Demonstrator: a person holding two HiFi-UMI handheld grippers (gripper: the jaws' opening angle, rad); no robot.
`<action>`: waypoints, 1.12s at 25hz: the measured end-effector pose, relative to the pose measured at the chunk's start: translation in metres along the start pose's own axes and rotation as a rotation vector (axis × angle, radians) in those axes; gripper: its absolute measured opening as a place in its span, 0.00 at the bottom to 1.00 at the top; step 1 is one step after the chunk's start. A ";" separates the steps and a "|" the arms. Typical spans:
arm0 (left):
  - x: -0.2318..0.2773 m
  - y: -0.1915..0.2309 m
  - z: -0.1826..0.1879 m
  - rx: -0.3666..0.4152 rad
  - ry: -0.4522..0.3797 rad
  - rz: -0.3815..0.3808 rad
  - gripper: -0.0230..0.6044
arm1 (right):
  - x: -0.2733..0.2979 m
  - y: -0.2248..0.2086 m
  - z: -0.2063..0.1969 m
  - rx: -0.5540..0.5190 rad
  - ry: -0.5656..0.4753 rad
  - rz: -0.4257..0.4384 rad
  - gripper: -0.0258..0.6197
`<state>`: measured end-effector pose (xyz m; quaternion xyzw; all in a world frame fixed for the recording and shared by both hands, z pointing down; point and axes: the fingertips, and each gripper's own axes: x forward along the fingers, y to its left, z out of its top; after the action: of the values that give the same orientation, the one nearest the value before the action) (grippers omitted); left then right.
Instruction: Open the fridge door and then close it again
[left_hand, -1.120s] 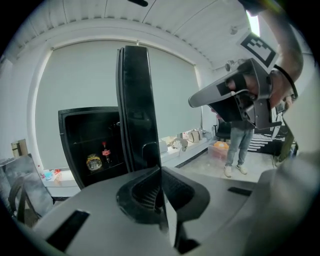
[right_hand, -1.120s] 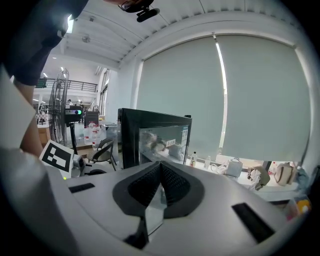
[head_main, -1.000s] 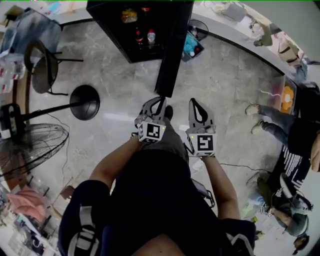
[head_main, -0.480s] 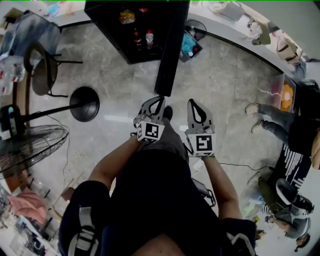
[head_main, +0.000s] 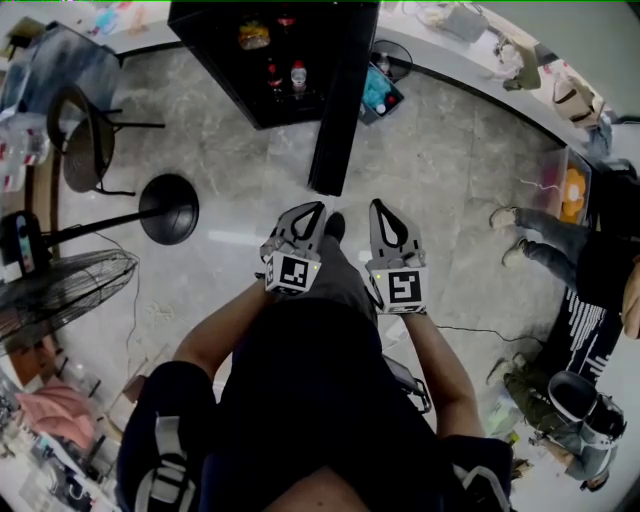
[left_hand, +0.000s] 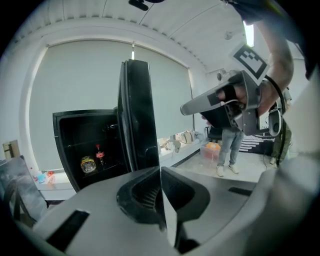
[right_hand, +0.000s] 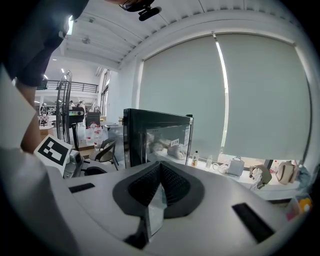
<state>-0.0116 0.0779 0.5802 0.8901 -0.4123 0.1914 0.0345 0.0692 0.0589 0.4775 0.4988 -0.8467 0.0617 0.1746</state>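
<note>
Left gripper (head_main: 308, 212) and right gripper (head_main: 382, 208) sit a touch further back from the door (head_main: 340, 100) than a second ago. Fridge (head_main: 230, 60) stands wide open, door edge-on toward the person, so closing looks next. Both grippers are pinched shut on nothing, probably lined up to push.

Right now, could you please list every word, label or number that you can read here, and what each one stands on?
Nothing reads clearly.
Bottle label in the fridge: too small.
White tag at the fridge door glass: blurred.
Marker cubes: patterns only, no letters.
</note>
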 end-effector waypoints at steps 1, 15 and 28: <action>-0.003 0.003 0.002 0.003 -0.003 -0.001 0.08 | 0.000 0.000 0.000 0.001 -0.003 0.001 0.07; -0.039 0.031 0.019 -0.034 -0.060 0.037 0.07 | 0.005 0.005 0.022 0.050 -0.067 0.037 0.39; -0.073 0.074 0.034 -0.014 -0.099 0.092 0.07 | 0.005 0.042 0.095 0.020 -0.166 0.078 0.46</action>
<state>-0.0995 0.0745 0.5142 0.8782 -0.4555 0.1454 0.0115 0.0082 0.0489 0.3939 0.4706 -0.8763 0.0352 0.0966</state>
